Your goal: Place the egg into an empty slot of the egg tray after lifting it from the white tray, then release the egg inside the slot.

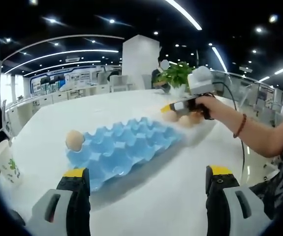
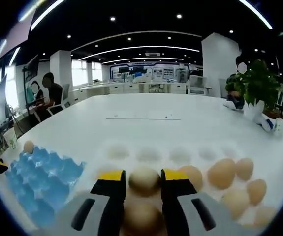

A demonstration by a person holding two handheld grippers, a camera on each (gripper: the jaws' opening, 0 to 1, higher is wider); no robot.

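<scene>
Egg (image 2: 143, 179) sits between right gripper (image 2: 143, 183) jaws, still in white tray (image 2: 180, 156); grip closing, contact unclear. Pickup step. Next: pinch gently, lift, carry to blue egg tray (image 2: 43, 179) on surface (image 2: 146, 125). Left gripper (image 1: 148, 178) jaws spread, idle.

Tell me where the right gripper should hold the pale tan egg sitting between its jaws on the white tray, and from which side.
Grip the pale tan egg across its rounded middle, coming from above along the right gripper view's own line. Its jaws already straddle it, one per side. Neighbouring eggs sit to its right in the white tray, so a side approach looks crowded.
</scene>
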